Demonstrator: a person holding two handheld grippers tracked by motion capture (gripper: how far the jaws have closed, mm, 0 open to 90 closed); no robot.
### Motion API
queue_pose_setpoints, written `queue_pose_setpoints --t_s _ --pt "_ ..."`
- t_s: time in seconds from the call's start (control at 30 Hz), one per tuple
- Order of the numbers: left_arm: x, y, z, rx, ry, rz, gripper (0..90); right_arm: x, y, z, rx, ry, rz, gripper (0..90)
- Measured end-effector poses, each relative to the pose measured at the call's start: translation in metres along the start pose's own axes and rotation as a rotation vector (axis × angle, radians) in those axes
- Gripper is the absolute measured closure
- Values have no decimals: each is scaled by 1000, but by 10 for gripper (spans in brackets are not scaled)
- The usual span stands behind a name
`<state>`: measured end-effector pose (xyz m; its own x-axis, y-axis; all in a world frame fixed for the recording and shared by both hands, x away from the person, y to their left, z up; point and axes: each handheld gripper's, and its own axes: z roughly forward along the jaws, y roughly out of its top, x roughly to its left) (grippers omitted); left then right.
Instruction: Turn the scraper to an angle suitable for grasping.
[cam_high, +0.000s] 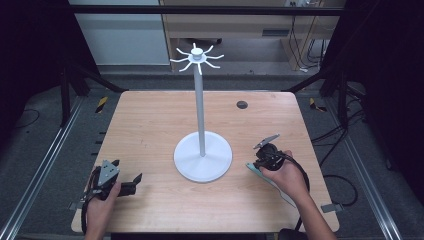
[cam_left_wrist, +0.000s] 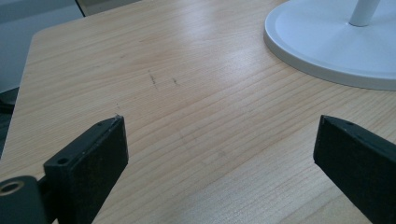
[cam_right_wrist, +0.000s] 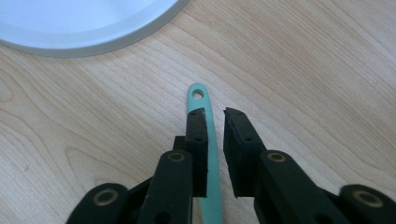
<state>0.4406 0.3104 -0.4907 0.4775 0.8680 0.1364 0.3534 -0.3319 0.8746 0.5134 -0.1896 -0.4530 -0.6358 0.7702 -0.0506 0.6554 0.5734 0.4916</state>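
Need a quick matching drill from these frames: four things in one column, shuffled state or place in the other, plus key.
Column 1
1. left gripper
2. right gripper
3. tall white metal hook stand with a round base
4. thin teal plastic utensil handle with a hanging hole

Column 2
A. lies flat on the wooden table, between two nearly closed jaws
B. upright at the table's middle, hooks bare
C. jaws wide apart, nothing between them
D. jaws close around a slim handle, a small gap on one side

Pairs: 1-C, 2-D, 3-B, 4-A
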Motion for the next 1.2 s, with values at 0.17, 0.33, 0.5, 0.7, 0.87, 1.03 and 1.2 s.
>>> queue_pose_setpoints --t_s 0.17,0.33,0.5,0.7,0.87,1.03,1.2 --pt "1 0 0 -3 2 -4 27 3 4 5 54 5 -8 723" --pt "1 0 -1 -3 2 -5 27 5 6 10 88 10 -23 694" --pt "1 1 -1 -5 2 0 27 5 8 14 118 16 -27 676" --pt "1 1 -1 -4 1 4 27 5 9 19 155 22 -44 659" --pt "0 1 -1 -4 0 4 27 4 11 20 169 22 -43 662" --pt "0 1 -1 -3 -2 5 27 4 14 21 181 18 -45 663" --pt "-1 1 -2 -3 -2 8 27 2 16 22 191 15 -46 660"
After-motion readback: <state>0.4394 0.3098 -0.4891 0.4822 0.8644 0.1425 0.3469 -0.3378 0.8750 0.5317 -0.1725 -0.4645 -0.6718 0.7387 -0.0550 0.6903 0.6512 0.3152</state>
